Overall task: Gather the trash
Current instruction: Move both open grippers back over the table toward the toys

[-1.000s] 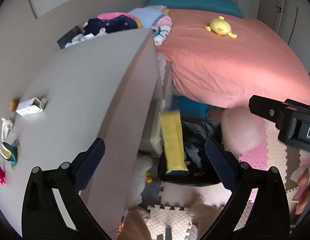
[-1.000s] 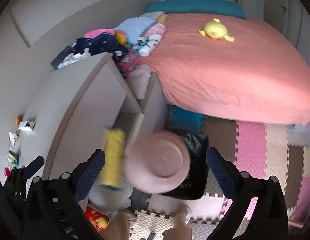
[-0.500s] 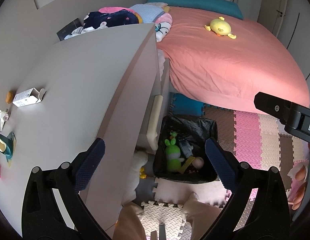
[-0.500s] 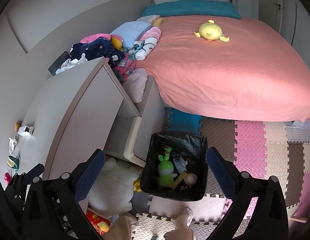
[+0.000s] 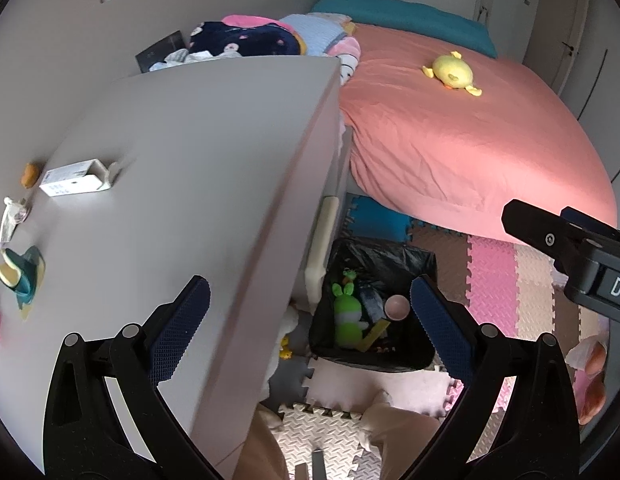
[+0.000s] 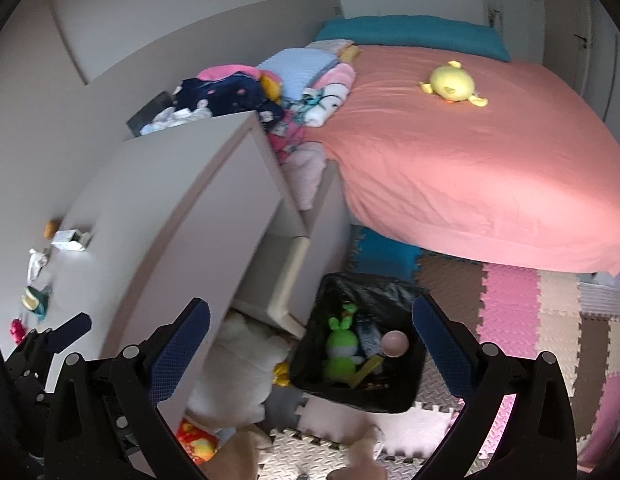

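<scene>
A black-lined trash bin point(image 5: 424, 262) point(image 6: 394, 400) stands on the foam floor beside the dresser. Inside lie a green bunny toy point(image 5: 346, 316) point(image 6: 341, 346), a pink bowl point(image 5: 397, 306) point(image 6: 395, 343) and a yellow strip point(image 5: 375, 333) point(image 6: 366, 369). My left gripper point(image 5: 309, 325) hangs open high above the dresser edge and the bin, holding nothing. My right gripper point(image 6: 310, 345) is open above the bin, empty too. On the dresser top point(image 5: 182, 168) lie a small white box point(image 5: 72, 183) point(image 6: 68, 239), a crumpled wrapper point(image 5: 11, 220), a teal-and-yellow piece point(image 5: 20, 274) and an orange bit point(image 5: 29, 174).
A bed with a pink cover point(image 5: 462, 136) and a yellow plush point(image 5: 452, 74) fills the right. Piled clothes point(image 5: 246, 40) sit behind the dresser. A white plush point(image 6: 238, 372) lies on the floor by the bin. A person's legs point(image 5: 390, 432) show below. The other gripper point(image 5: 570, 248) crosses the right edge.
The yellow strip and the pink bowl fell from mid-air into the bin and now rest there. Both grippers stayed open and drifted slightly.
</scene>
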`<move>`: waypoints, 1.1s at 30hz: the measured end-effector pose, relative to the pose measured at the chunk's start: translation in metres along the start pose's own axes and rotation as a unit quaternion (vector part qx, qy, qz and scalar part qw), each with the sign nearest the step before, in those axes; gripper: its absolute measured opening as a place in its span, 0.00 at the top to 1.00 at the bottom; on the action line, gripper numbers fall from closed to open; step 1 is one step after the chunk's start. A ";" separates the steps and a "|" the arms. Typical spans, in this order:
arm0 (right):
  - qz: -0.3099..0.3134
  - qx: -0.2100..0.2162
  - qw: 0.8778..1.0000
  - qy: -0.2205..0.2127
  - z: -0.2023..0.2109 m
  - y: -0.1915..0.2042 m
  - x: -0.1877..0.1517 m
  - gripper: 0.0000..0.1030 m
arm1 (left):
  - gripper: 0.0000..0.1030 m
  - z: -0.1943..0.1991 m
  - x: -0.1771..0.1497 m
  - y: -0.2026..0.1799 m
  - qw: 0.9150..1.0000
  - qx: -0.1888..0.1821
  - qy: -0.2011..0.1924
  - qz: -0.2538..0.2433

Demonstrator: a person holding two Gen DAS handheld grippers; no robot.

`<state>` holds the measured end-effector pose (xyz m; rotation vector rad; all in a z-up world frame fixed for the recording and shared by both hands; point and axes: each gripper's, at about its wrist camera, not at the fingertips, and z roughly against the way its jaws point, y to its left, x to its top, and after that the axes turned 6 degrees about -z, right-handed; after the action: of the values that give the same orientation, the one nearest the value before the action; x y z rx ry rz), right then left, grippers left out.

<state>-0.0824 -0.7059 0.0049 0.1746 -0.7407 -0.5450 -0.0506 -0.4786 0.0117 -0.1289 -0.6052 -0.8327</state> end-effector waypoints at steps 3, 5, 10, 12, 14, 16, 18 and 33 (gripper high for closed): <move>0.012 0.007 1.000 0.012 -0.001 0.018 -0.003 0.02 | 0.06 0.006 -0.002 0.013 1.000 0.004 -0.003 0.008; 0.016 0.015 1.000 0.015 -0.001 0.029 -0.004 0.02 | 0.06 0.010 -0.003 0.022 1.000 0.003 -0.004 0.014; 0.024 0.044 0.998 0.027 0.000 0.057 -0.006 0.02 | 0.06 0.024 -0.007 0.046 0.999 0.011 -0.014 0.029; 0.035 0.053 0.998 0.029 0.001 0.070 -0.007 0.02 | 0.06 0.030 -0.010 0.057 0.999 0.014 -0.018 0.036; 0.048 0.060 0.997 0.029 0.001 0.085 -0.010 0.02 | 0.06 0.035 -0.013 0.070 0.999 0.020 -0.021 0.042; 0.059 0.066 0.996 0.032 -0.001 0.100 -0.013 0.02 | 0.06 0.039 -0.016 0.082 0.998 0.027 -0.022 0.048; 0.069 0.074 0.994 0.034 -0.003 0.115 -0.016 0.02 | 0.06 0.044 -0.021 0.097 0.997 0.035 -0.024 0.058; 0.126 0.141 0.979 0.080 -0.026 0.236 -0.046 0.02 | 0.06 0.070 -0.070 0.220 0.983 0.089 -0.023 0.157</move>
<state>0.0036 -0.4823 0.0379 0.3772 -0.6692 -0.1793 0.0410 -0.2605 0.0576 -0.0775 -0.6790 -0.4689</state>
